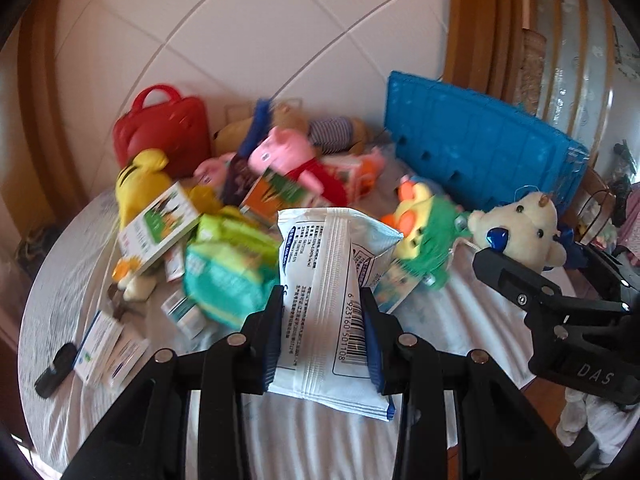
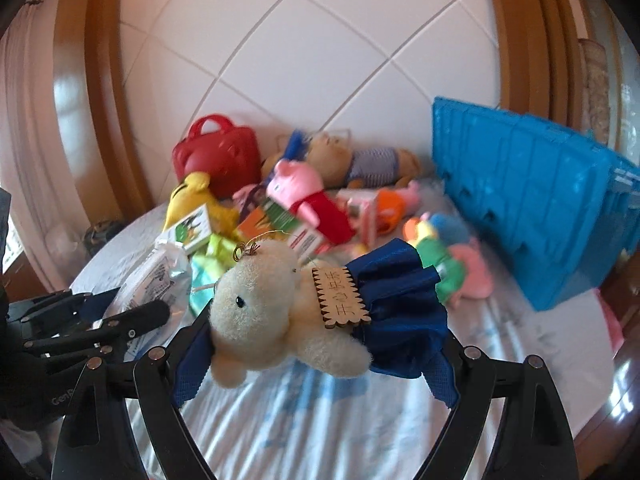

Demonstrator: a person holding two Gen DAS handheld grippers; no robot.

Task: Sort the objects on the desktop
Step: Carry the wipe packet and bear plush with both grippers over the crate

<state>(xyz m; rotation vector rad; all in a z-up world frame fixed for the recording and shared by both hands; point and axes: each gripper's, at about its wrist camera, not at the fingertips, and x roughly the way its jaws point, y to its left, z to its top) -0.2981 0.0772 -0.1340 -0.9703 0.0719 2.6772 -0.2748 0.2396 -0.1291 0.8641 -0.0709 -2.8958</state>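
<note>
While bare table (image 2: 320, 420) lies below, left gripper (image 1: 322, 320) clamps an upright white packet (image 1: 332, 300); right gripper (image 2: 316, 360), wide, pinches a cream bear (image 2: 280, 320) lying crosswise.

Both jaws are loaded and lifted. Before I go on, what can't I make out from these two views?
- Blue crate: both views show only its ribbed outer wall, so its inside is hidden.
- Toy pile: motion blur smears the box labels in both views.
- White packet in the left gripper: small print unreadable.
- Cream plush bear in the right gripper: its lower body is hidden under the blue skirt.
</note>
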